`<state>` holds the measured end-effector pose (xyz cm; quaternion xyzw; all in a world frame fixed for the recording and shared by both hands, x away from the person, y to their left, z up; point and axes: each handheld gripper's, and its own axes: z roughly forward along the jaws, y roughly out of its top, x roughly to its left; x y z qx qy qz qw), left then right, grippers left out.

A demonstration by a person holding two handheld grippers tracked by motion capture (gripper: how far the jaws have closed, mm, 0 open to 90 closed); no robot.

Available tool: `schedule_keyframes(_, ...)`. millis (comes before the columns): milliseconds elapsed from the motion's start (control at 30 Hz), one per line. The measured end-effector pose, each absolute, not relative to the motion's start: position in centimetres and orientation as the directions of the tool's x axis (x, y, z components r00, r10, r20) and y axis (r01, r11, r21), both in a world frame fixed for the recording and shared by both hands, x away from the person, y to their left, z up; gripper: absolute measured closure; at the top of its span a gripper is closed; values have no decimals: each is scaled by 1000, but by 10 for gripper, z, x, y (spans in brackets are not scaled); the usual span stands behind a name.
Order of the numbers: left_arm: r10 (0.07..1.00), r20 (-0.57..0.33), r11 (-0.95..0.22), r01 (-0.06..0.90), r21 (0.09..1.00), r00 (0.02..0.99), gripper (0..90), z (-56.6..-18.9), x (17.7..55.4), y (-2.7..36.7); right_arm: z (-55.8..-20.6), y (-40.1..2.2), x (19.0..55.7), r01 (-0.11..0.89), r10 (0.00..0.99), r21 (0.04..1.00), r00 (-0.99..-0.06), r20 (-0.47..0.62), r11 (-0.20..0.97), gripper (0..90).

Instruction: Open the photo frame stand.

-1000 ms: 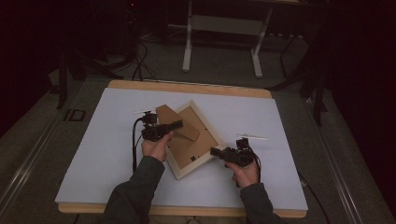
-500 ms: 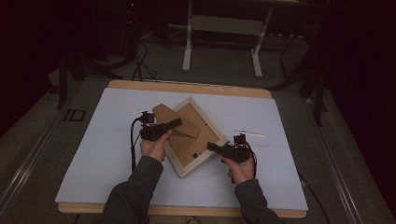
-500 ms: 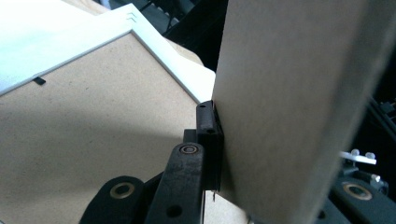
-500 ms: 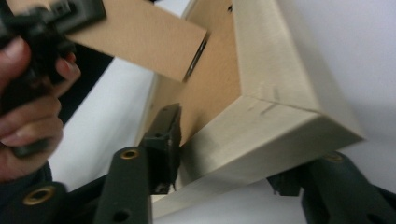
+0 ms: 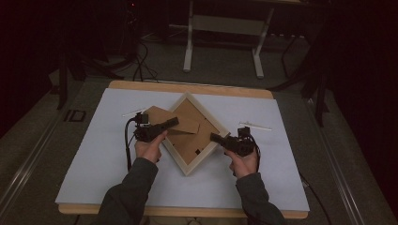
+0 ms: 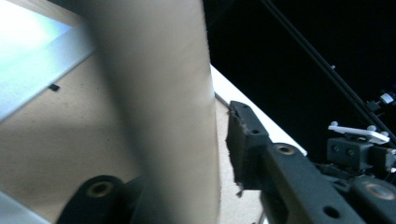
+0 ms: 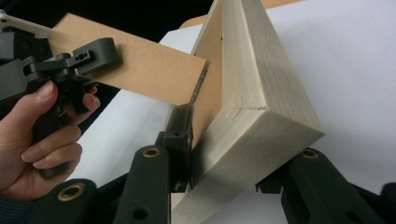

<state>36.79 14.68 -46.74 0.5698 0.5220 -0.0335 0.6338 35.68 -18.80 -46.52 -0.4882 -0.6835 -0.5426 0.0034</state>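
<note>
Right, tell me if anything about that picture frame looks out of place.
The wooden picture frame lies face down and turned cornerwise on the white mat. Its brown backing board is partly out, its left end sticking out over the frame's edge, between the jaws of the left tool. The right tool clamps the frame's right corner.

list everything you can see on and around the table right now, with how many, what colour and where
picture frame: one, pale wood, lying back up and turned like a diamond at the middle of the table
backing board: one, brown, lifted at an angle over the frame's left half
thin sticks: two, white, one right of the frame, one left of it
table: one, pale blue-white top with a wooden edge
metal stand: one, light grey, on the floor behind the table
left claw: one, black, jaws either side of the backing board, just been opening
right claw: one, black, jaws closing around the frame's right corner
hands: two, dark sleeves, coming in from the bottom edge
</note>
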Motion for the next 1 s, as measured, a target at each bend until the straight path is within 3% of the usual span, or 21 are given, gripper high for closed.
schedule_keyframes(200, 566, -694, 363, 622, 694, 444, 652, -467, 365, 165, -454, -184, 359, 638, 676, 770, -562, 477, -13, 662)
schedule_keyframes(400, 554, -703, 360, 633, 685, 446, 620, -473, 362, 182, -447, -181, 361, 610, 682, 792, -596, 425, 39, 671)
schedule_keyframes(1000, 541, -615, 118, 672, 731, 573, 606, -484, 356, 190, -428, -183, 368, 501, 677, 838, -695, 242, 215, 679)
